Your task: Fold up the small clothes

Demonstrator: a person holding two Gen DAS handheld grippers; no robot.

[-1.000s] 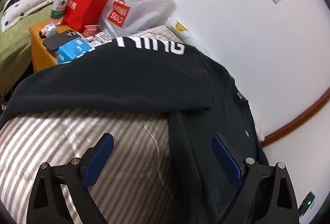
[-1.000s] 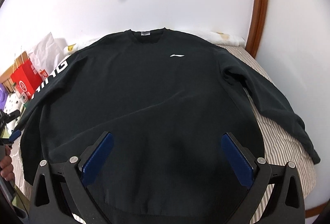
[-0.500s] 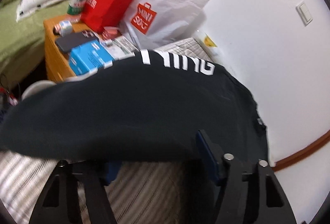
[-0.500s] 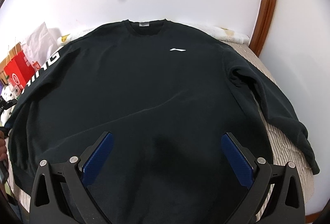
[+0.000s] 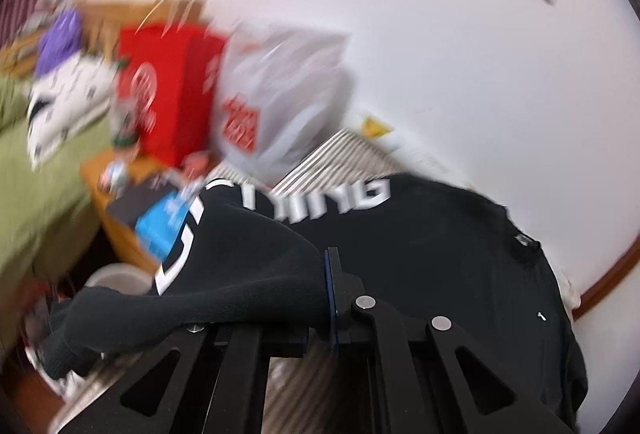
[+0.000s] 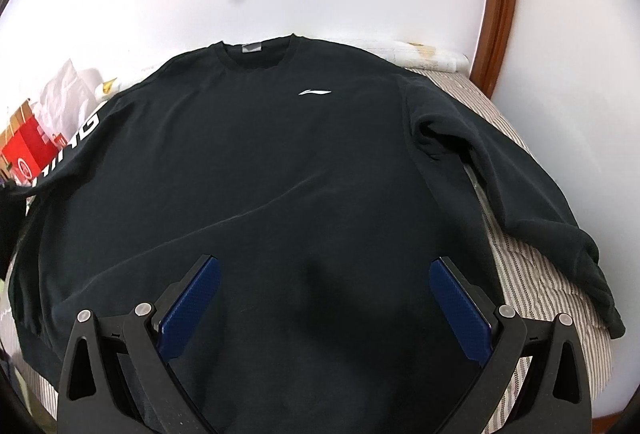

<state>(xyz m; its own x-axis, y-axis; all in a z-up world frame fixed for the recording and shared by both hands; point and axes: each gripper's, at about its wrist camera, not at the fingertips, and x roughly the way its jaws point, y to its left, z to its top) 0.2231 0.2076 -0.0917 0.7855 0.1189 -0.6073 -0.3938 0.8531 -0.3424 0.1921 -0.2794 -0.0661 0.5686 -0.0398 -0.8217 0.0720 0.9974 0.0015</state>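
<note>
Gripping the lettered sleeve of the black sweatshirt, my left gripper has just closed and is clenched on the cloth. My right gripper hangs released above the hem, touching nothing. The sweatshirt lies spread on the striped bed, collar far. Risk: only a thin pinch is held, so tension may pull the sleeve free. Risk: the sleeve's end hangs near the cluttered bedside table on the left and may snag there.
</note>
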